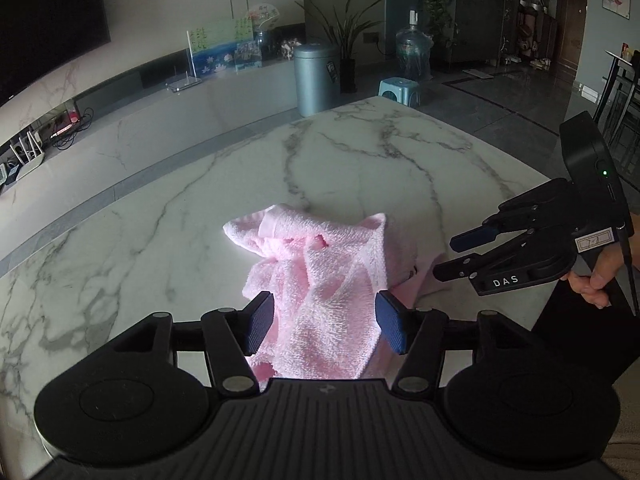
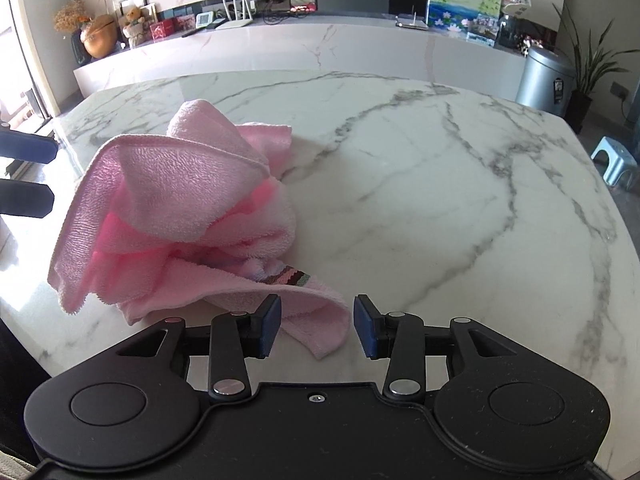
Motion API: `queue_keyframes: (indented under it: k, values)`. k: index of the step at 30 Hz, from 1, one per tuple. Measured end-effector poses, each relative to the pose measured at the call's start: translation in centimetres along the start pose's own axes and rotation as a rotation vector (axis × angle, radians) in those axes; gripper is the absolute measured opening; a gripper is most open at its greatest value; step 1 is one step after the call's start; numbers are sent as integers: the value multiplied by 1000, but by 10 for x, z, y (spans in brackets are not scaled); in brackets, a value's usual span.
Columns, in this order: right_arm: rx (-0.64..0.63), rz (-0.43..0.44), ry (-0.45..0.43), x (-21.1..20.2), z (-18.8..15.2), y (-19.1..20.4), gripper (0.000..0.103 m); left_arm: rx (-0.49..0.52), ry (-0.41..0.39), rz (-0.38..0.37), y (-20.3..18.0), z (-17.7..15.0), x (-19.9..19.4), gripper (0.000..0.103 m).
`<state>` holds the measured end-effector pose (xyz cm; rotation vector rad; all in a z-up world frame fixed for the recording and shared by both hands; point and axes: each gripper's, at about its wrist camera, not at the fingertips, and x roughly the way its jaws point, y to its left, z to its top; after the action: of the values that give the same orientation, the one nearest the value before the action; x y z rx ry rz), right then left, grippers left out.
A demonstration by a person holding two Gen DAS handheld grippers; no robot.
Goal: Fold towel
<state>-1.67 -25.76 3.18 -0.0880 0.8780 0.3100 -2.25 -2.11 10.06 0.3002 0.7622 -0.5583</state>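
Pink terry towel (image 2: pixel 176 216), crumpled in a loose heap, lies on the white marble desk (image 2: pixel 440 184) near its front edge. A striped band shows on one fold close to you, and one corner flap trails toward your right claw (image 2: pixel 316 326). That claw stands partly open: the flap lies between its blue pads (image 2: pixel 270 324), yet neither pad presses on it. Your left claw (image 1: pixel 324 324) is also partly open, its pads apart on either side of the towel's near end, gripping nothing. In the left wrist view your right hand (image 1: pixel 596 280) holds the other claw just right of the heap.
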Motion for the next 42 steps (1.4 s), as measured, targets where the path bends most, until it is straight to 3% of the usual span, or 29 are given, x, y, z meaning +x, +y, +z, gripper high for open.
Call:
queue_keyframes:
  k: [3,7,11,15,19,24,29,31,32,34,39,42]
  values:
    - [-44,14,-3,-2,-1,9,39,40,20,-16,-14,4,11,56]
    - [-73,39,-1,-3,-3,15,39,47,87,32,-22,5,36,55]
    - [-139,65,2,-3,-3,24,39,30,134,45,-19,3,51,27]
    - [-242,99,0,-1,-1,38,39,5,142,53,-12,1,51,12]
    - [-396,100,0,5,1,53,39,-12,135,66,-3,2,42,11]
    - [-590,33,3,13,4,64,39,-29,119,100,11,4,31,10]
    - [-673,-9,-11,15,9,64,39,-54,110,124,23,6,24,10]
    - [-672,24,10,18,12,63,38,-60,108,130,26,6,22,10]
    - [-663,52,32,21,12,62,36,-63,107,133,28,6,21,10]
    - [-642,85,60,23,13,63,2,-70,105,143,31,5,18,10]
    - [-606,115,82,21,13,59,2,-88,120,188,46,1,14,8]
    - [-604,90,95,17,13,53,2,-93,134,227,58,-4,11,7]
